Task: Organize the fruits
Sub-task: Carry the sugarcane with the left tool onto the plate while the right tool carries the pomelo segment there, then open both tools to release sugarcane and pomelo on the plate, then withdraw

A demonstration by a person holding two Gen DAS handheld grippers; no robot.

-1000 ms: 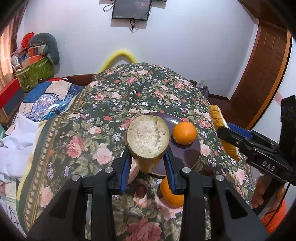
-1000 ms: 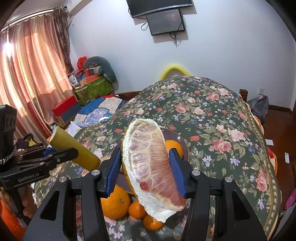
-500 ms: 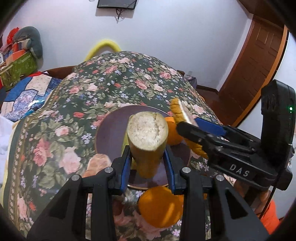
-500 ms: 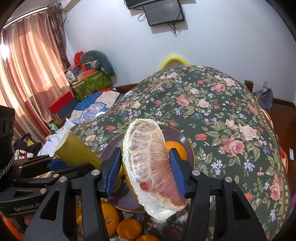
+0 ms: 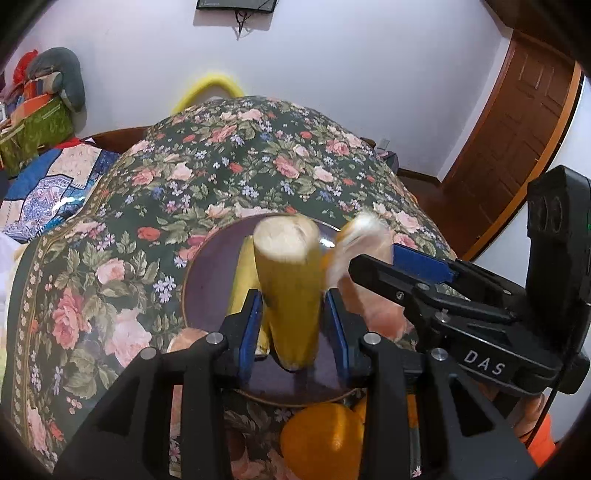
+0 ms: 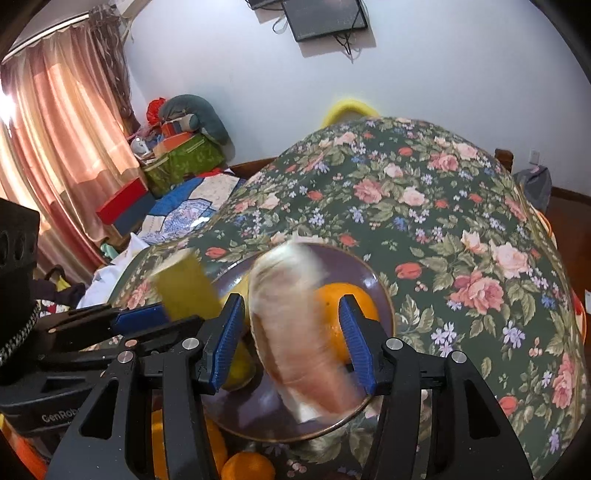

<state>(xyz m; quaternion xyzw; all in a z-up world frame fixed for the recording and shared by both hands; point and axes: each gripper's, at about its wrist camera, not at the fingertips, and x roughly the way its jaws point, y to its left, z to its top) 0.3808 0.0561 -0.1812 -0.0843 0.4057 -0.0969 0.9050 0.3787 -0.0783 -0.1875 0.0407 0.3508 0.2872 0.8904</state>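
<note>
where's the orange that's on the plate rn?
In the right wrist view the orange sits on the right side of the purple plate, just behind the blurred pomelo wedge and beside the right gripper's right finger.

White wall, mounted screen, sunlit pink curtains, brown wooden door, floral tablecloth

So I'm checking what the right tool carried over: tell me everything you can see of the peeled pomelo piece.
The peeled pomelo piece is a long wedge, pale pink flesh under a thin whitish membrane, with white pith at its lower end. It is motion-blurred, so fine detail is lost. It stands roughly upright between the fingers of the right tool, which are spread wider than it, with gaps on both sides. It is over the dark plate, in front of an orange; whether it rests there is unclear.
</note>
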